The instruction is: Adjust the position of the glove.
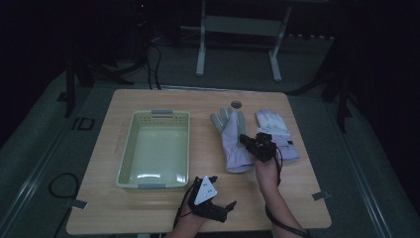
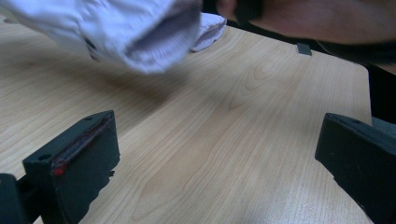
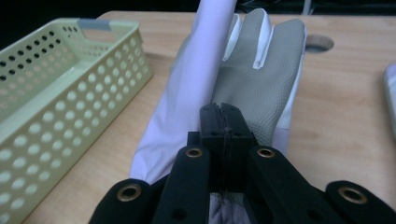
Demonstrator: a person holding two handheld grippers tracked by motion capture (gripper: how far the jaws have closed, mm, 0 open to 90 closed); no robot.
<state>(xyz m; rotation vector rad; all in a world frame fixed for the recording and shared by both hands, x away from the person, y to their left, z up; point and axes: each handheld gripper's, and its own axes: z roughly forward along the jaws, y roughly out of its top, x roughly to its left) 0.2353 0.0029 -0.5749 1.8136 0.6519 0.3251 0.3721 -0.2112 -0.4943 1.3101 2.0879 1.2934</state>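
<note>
From my right gripper camera the fingers are pressed tight together, pinching the cuff end of the near glove, which has a grey textured palm and white fabric. That close-up also shows one side of the glove folded up and over; from the high view it just looks like a pale glove lying flat on the desk. The high view gives me the second glove just right of the first, fingertips pointing away from me. My left gripper has its fingers spread wide over bare wood near the front edge, and its camera catches the first glove's open cuff. The pale yellow perforated basket sits left of the gloves with nothing in it.
</note>
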